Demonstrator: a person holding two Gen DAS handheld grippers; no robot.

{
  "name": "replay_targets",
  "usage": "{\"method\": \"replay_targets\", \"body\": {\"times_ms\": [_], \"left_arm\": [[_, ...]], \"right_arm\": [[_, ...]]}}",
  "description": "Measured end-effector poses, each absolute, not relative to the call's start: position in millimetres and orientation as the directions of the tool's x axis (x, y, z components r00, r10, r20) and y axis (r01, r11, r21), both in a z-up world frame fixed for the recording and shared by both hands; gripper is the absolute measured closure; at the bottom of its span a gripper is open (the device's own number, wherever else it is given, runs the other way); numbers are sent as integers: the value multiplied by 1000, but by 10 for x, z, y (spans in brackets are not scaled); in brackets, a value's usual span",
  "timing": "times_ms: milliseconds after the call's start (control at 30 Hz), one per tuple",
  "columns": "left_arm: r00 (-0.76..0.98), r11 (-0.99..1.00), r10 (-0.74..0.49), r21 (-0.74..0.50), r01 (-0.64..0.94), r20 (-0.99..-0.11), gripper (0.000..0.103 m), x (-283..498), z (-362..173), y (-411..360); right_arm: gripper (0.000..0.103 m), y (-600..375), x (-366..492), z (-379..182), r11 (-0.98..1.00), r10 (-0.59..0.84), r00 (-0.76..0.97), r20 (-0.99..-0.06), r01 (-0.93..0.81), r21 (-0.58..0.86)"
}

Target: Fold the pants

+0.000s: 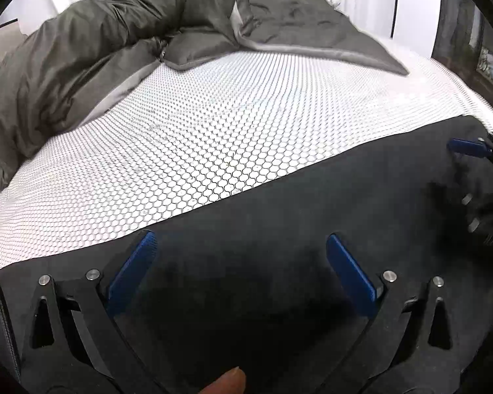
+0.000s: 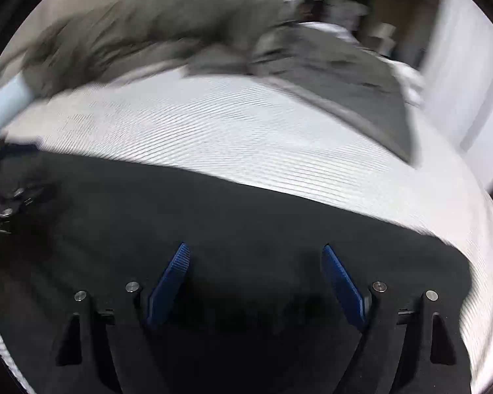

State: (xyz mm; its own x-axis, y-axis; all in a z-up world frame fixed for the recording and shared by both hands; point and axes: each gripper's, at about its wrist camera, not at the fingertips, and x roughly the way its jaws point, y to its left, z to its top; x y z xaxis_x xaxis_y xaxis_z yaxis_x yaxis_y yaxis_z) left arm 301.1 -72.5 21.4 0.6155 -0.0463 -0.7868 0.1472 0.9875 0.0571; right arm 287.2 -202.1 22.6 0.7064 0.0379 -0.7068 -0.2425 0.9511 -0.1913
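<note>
The black pants are lying flat along the near edge of the white honeycomb-patterned mattress surface, spreading across the lower part of both wrist views. Their far edge is running as a straight line across the white surface.

You are holding the left gripper over the dark fabric, its two blue pads standing wide apart. Nothing is sitting between them, and they are not pinching the cloth. A fingertip is showing at the bottom edge of the left view.

You are holding the right gripper likewise above the pants, its blue pads spread wide with nothing gripped. In the left view, it is appearing at the right edge, over the pants' far right corner. The right view is blurring heavily.

Beyond the pants, an olive-grey jacket is lying bunched at the far left of the mattress. A dark grey blanket is lying beside it, one corner reaching onto the white surface.

No containers are showing in either view.
</note>
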Motion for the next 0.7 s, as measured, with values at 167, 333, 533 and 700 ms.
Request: {"method": "replay_targets", "body": {"times_ms": [167,333,533,700], "left_arm": [[522,993,-72,-14,114,-850,0,3254,-71,-619],[524,998,-61,-38,54,-850,0,3292,-62,-467],[596,992,-72,5,127,-800,1,3020,287,-625],[573,936,-251,-45,350,-780,1,2488,314,-1221]], "right_arm": [[18,-2079,3033,26,921,-40,668,-743,-265,-287],[17,-3562,3008,12,922,-384,612,-691,210,-326],[19,-3344,2532,352,926,-357,700,-618,177,-333],[12,-2459,2119,502,987,-12,771,-637,-93,-131]]}}
